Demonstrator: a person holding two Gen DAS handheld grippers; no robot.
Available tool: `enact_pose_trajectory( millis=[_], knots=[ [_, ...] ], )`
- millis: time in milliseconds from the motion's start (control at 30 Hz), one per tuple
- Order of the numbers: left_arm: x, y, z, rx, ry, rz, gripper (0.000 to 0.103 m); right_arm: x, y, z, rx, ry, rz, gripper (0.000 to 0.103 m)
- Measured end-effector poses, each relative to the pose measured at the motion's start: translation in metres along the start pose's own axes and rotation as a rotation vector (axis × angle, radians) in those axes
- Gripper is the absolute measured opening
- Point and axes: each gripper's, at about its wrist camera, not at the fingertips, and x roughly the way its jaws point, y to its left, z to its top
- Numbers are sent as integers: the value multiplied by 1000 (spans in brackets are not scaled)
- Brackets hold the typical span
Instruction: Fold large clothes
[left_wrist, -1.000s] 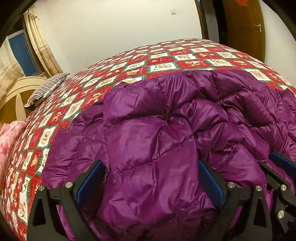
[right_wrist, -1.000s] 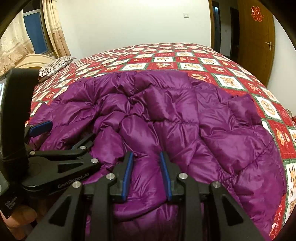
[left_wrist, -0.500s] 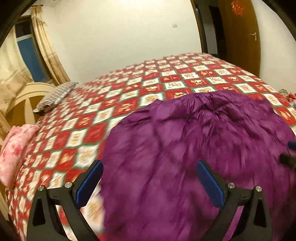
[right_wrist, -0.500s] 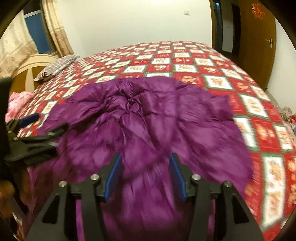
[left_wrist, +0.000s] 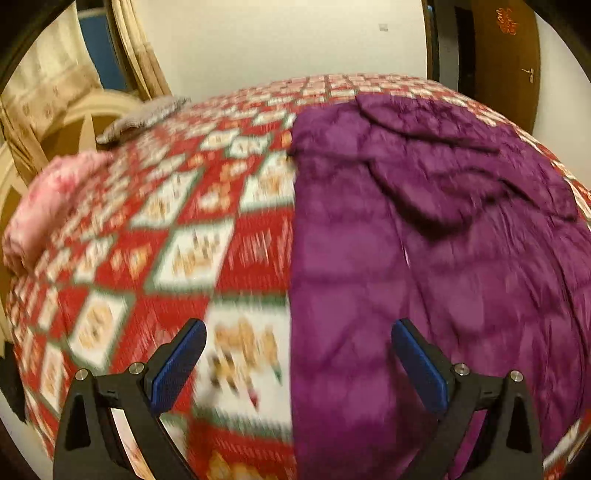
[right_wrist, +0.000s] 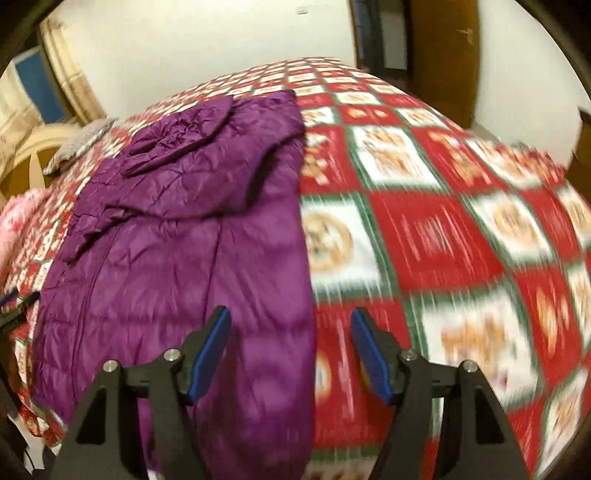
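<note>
A: Purple down jacket (left_wrist: 424, 258) lies spread on the bed, on the red patchwork quilt (left_wrist: 184, 229). It looks narrowed to a long panel, straight side edges, hood or a sleeve bunched at the far end.

B: Left gripper (left_wrist: 295, 369) has its blue pads wide apart, nothing pinched. It hangs over the jacket's left edge, one finger above quilt, the other above purple cloth.

A: Right gripper (right_wrist: 290, 354) mirrors that at the right edge. Its jaws are opening; fabric sits below the gap, but the pads press on nothing.

B: Likely reason for the placement: each tool lines up with one long edge, so a grab there could carry the near hem toward the far end.

A: Both views are smeared. Whether the fingertips touch cloth cannot be told.
</note>
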Motion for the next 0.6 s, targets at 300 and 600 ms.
enact_pose_trajectory(
  millis=[300, 600],
  knots=[
    [-3, -1, -31, -31, 6, -100, 99, -9, 13, -49, -45, -28, -16, 70],
    [-35, -11, -40, 37, -86, -221, 10, -20, 11, -64, -23, -30, 121, 9]
  ],
)
